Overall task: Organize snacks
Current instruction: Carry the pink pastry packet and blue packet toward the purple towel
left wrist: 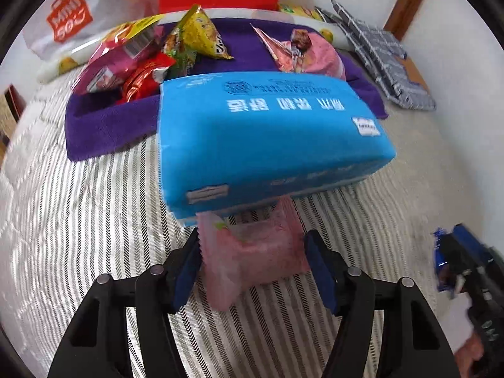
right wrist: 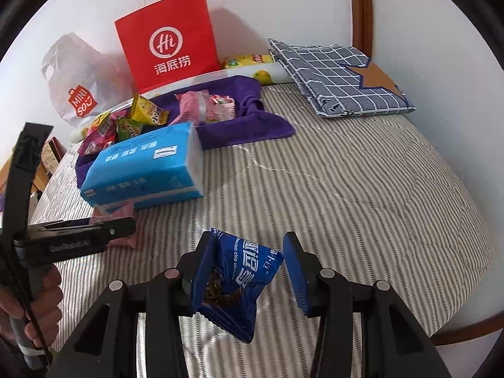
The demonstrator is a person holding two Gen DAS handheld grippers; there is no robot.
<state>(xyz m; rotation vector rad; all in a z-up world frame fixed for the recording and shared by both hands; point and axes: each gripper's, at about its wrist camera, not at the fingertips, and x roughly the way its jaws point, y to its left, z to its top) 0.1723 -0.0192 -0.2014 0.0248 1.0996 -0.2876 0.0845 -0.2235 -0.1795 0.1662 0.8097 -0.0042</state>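
My left gripper (left wrist: 252,236) is shut on a pale pink snack packet (left wrist: 252,258), both pads pressing its sides just above the striped bed cover (left wrist: 78,220). In the right wrist view that left gripper (right wrist: 126,228) shows side-on at the left, held by a hand. My right gripper (right wrist: 247,239) is shut on a blue chocolate chip cookie packet (right wrist: 239,280), which hangs crumpled between the pads. A purple cloth (left wrist: 104,126) further back carries several snack packets: a red one (left wrist: 145,75), a yellow-green one (left wrist: 198,31) and a pink one (left wrist: 315,53).
A blue tissue pack (left wrist: 267,138) lies just ahead of the left gripper, overlapping the purple cloth's front edge. A red paper bag (right wrist: 167,47) and a white plastic bag (right wrist: 75,88) stand against the wall. A folded checked cloth (right wrist: 340,78) lies at the back right.
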